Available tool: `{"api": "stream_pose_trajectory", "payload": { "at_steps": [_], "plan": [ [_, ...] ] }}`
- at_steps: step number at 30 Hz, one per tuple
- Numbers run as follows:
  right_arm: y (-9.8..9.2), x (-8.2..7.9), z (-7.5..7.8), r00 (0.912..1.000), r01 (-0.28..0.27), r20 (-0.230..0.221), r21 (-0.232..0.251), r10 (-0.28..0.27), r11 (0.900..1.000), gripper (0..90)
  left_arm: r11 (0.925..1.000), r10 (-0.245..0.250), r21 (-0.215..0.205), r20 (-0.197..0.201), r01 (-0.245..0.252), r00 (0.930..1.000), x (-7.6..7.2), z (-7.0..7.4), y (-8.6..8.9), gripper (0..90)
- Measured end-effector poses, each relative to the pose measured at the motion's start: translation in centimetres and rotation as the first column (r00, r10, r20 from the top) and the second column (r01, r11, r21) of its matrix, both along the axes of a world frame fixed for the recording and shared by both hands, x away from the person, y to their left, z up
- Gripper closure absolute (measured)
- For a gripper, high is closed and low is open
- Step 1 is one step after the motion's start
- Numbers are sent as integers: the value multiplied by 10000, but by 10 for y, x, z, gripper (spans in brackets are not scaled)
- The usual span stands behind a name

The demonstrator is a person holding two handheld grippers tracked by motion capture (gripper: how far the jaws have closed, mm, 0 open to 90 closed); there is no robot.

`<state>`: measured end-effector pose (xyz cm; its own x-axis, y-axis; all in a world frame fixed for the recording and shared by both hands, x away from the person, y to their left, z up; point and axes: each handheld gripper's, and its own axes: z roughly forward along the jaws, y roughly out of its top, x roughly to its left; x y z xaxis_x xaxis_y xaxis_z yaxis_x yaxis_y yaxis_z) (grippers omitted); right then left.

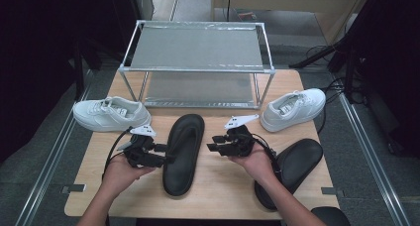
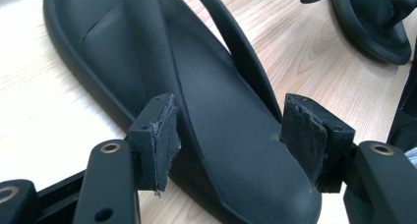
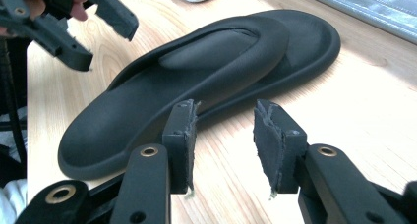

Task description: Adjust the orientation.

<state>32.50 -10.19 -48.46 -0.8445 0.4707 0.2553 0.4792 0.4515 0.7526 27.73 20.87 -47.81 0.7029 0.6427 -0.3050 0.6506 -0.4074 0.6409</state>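
Observation:
A black flip-flop (image 1: 183, 151) lies flat in the middle of the wooden table, toe toward the rack. My left gripper (image 1: 161, 154) is at its left edge, jaws wide apart. In the left gripper view the sandal's heel end (image 2: 221, 135) lies between and beyond the two pads (image 2: 164, 135), which do not press on it. My right gripper (image 1: 214, 147) hovers just right of the same sandal, open, with bare table between its pads (image 3: 182, 140). The right gripper view shows the sandal (image 3: 196, 81) ahead and the left gripper (image 3: 83, 27) beyond it.
A second black flip-flop (image 1: 292, 169) lies under my right forearm at the table's right front. A white sneaker (image 1: 111, 114) sits at the left, another (image 1: 293, 108) at the right. A two-tier metal rack (image 1: 198, 62) stands at the back.

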Motion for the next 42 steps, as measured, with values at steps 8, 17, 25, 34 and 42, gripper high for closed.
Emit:
{"api": "stream_pose_trajectory", "payload": {
  "at_steps": [8,17,25,34,42],
  "plan": [
    [-11,-6,2,10000,42,42,-32,-42,10000,565,9996,-279,71,42,279,9996,8,0,-7,377],
    [-29,-19,10,9998,139,175,-46,-138,9999,556,9991,-429,82,159,428,9990,14,4,-14,372],
    [-50,-26,13,9985,491,261,-13,-491,9988,549,9986,-523,116,187,521,9985,18,6,-20,372],
    [-77,-35,13,9943,1022,304,-2,-1021,9948,545,9977,-652,174,181,648,9977,20,6,-24,372],
    [-104,-41,11,9866,1593,365,-57,-1589,9872,551,9975,-668,230,198,663,9976,21,6,-26,372]
  ]
}}
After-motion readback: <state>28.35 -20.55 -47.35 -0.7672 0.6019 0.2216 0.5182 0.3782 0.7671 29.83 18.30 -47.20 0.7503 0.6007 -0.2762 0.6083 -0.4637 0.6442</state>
